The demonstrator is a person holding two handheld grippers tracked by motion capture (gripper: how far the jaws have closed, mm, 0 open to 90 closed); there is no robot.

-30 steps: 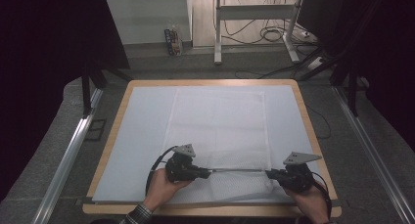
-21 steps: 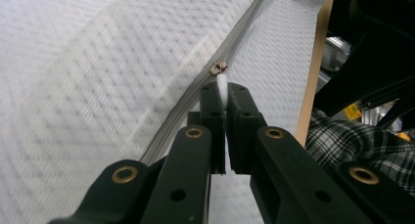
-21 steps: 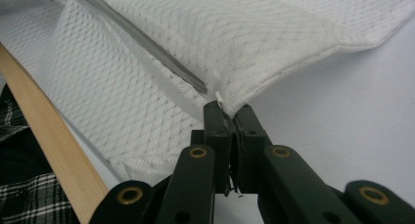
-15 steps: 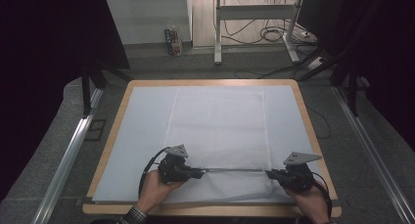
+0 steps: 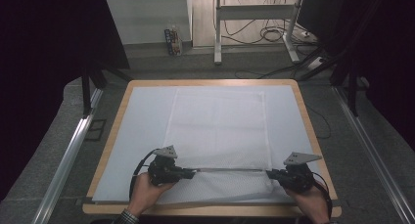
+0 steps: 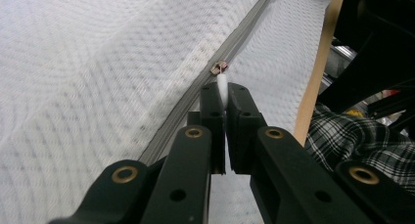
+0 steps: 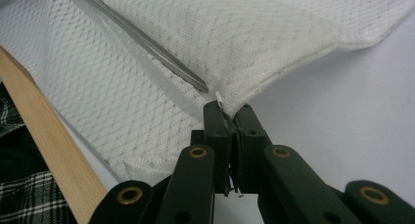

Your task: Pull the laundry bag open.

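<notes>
From above, a white waffle-textured fabric cover lies flat on the pale sheet that covers the wooden-edged table, with a grey zipper running along its near edge. The left gripper sits at the zipper's left end, the right gripper at the cover's near right corner, each in one of the person's hands at the bottom of the picture.

Over to the left gripper view: the left gripper has its black jaws clamped together on a small white zipper pull tab, which stands between the tips, with the metal slider just beyond on the grey zipper. A checked sleeve shows past the table's wooden edge.

Now the right gripper view: the right gripper is pinched tight on the corner of the white fabric cover, right where the grey zipper ends. A tiny white tag pokes up at the tips. The wooden table edge runs along the left.
</notes>
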